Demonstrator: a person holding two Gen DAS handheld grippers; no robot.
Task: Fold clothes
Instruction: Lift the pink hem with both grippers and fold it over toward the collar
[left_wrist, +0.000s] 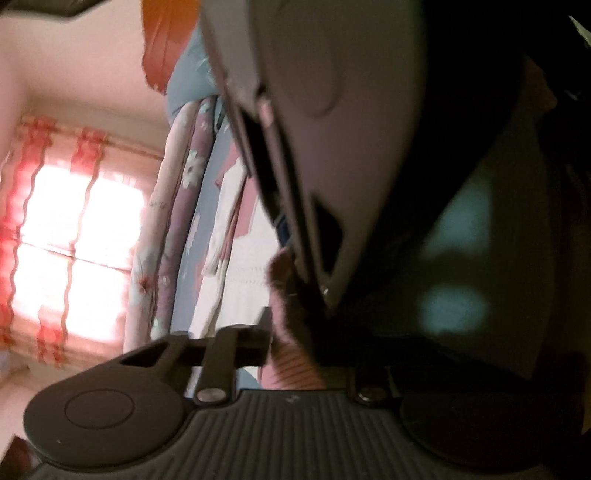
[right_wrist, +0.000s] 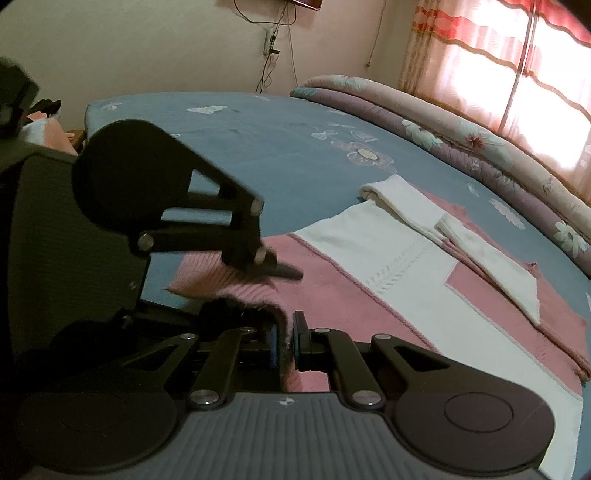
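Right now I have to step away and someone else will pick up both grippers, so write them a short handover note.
Right gripper: shut on the ribbed hem of the pink and white sweater, near edge.
Left gripper: tips shut, down on the same hem just to the left; whether it has really caught cloth is hard to tell, and its own camera is blurred.
Sweater: lying flat on the blue bed sheet, both white sleeves already folded in across the body.
Left to do: lift the hem and fold the body up toward the collar, then smooth it.
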